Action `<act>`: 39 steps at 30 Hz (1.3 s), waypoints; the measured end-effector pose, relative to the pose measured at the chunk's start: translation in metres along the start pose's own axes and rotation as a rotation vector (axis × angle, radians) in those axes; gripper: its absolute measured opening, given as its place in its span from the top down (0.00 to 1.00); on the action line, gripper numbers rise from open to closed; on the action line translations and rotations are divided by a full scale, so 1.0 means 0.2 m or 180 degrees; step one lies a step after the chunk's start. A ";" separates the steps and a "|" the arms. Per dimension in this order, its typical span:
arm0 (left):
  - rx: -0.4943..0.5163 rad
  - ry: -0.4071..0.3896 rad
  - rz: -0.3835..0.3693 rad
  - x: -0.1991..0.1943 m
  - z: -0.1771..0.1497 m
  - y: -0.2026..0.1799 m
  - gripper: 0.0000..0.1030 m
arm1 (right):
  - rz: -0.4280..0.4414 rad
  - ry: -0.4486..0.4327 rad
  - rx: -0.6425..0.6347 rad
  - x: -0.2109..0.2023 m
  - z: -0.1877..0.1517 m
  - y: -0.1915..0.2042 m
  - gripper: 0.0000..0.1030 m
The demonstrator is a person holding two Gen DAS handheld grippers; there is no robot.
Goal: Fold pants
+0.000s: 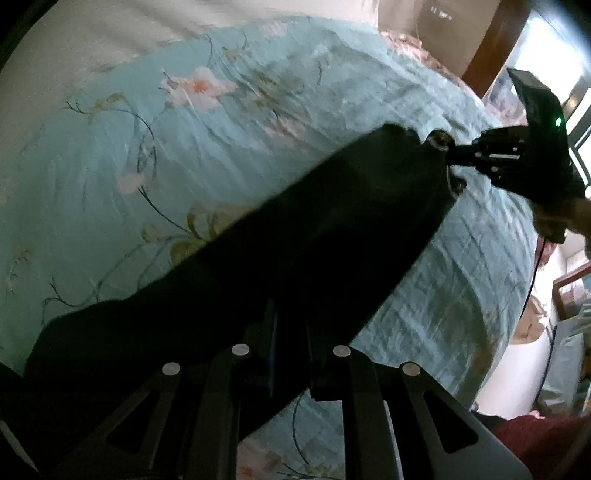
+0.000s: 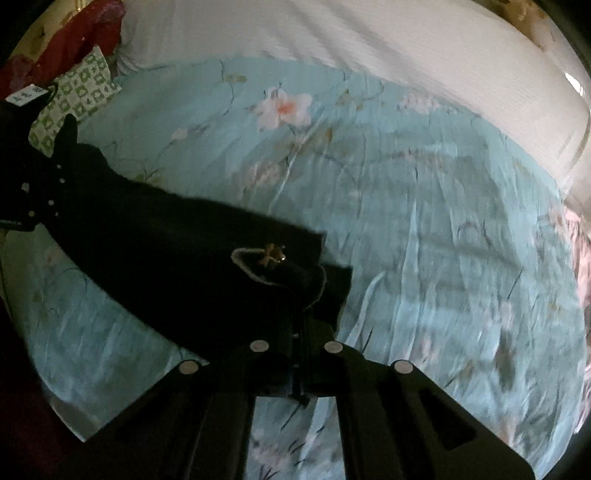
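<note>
The black pants (image 1: 295, 240) hang stretched between my two grippers above a light blue floral bedspread (image 1: 166, 155). My left gripper (image 1: 291, 332) is shut on one end of the pants. My right gripper (image 2: 301, 332) is shut on the other end, where a drawstring with a knot (image 2: 269, 256) shows. In the left wrist view the right gripper (image 1: 448, 155) pinches the far end of the pants. In the right wrist view the pants (image 2: 166, 240) run left to the left gripper's body (image 2: 22, 184). The fingertips of both grippers are hidden in the dark cloth.
A white sheet (image 2: 369, 44) lies beyond the bedspread. A green patterned pillow (image 2: 81, 92) and red cloth (image 2: 74, 33) sit at the far left of the right wrist view. A wooden headboard (image 1: 491, 48) and a bright window (image 1: 554, 55) are at the right of the left wrist view.
</note>
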State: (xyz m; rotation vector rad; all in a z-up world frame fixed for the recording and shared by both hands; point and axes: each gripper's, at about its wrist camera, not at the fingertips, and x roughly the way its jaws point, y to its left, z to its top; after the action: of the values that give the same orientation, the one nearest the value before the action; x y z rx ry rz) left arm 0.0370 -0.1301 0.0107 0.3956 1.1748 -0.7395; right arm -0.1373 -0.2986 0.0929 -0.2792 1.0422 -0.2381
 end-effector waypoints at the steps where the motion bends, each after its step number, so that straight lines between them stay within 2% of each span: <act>1: 0.0020 0.0016 0.0007 0.01 -0.01 -0.01 0.88 | -0.0017 0.0020 0.0003 0.00 -0.02 0.01 0.97; 3: 0.0036 0.0057 0.0026 0.04 -0.04 -0.02 0.87 | -0.0023 0.0088 0.0057 0.03 -0.05 0.02 0.97; 7: -0.0031 0.0067 0.0006 0.02 -0.09 -0.02 0.76 | -0.0066 0.0189 0.0165 0.04 -0.11 0.03 0.98; 11: -0.0259 0.0063 -0.0044 -0.03 -0.15 0.03 0.52 | -0.0143 0.0203 0.0363 0.02 -0.15 0.02 0.97; 14: -0.0506 0.0093 -0.0060 -0.10 -0.23 0.11 0.42 | -0.0187 0.0306 0.0574 0.01 -0.17 0.01 0.96; 17: -0.0831 0.0064 -0.0028 -0.17 -0.32 0.23 0.40 | -0.0241 0.0357 0.0939 -0.03 -0.17 -0.02 0.93; 18: -0.0995 0.0064 -0.0038 -0.20 -0.36 0.29 0.39 | -0.0269 0.0358 0.1055 -0.05 -0.18 -0.02 0.88; 19: -0.1193 0.0054 -0.0044 -0.23 -0.41 0.36 0.38 | -0.0302 0.0358 0.1152 -0.07 -0.18 -0.03 0.73; 20: -0.1388 0.0038 -0.0036 -0.26 -0.46 0.43 0.38 | -0.0359 0.0344 0.1301 -0.09 -0.18 -0.04 0.61; 21: -0.1526 0.0025 -0.0027 -0.29 -0.49 0.49 0.38 | -0.0406 0.0265 0.1438 -0.13 -0.19 -0.04 0.42; 22: -0.1692 0.0018 -0.0005 -0.31 -0.54 0.57 0.37 | -0.0404 0.0170 0.1521 -0.16 -0.19 -0.04 0.38; 25: -0.2204 -0.0026 0.0048 -0.39 -0.65 0.78 0.36 | -0.0111 -0.0140 0.1759 -0.24 -0.15 0.04 0.38; 26: -0.2388 -0.0045 0.0062 -0.42 -0.67 0.87 0.35 | -0.0017 -0.0179 0.1755 -0.24 -0.12 0.08 0.38; 30: -0.2754 0.0024 0.0192 -0.48 -0.67 1.07 0.34 | 0.0442 -0.0243 0.1545 -0.16 0.05 0.34 0.38; 34: -0.2939 0.0098 0.0330 -0.53 -0.58 1.17 0.29 | 0.0870 -0.0296 0.1080 -0.07 0.23 0.68 0.38; 39: -0.3130 0.0402 0.0550 -0.47 -0.40 1.28 0.27 | 0.1221 -0.0310 0.0361 0.05 0.45 1.09 0.38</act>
State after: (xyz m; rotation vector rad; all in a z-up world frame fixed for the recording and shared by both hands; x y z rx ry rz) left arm 0.1440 0.1308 0.0467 -0.2853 1.4509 0.0658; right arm -0.0416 -0.0867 0.0540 0.0146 0.9613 0.0623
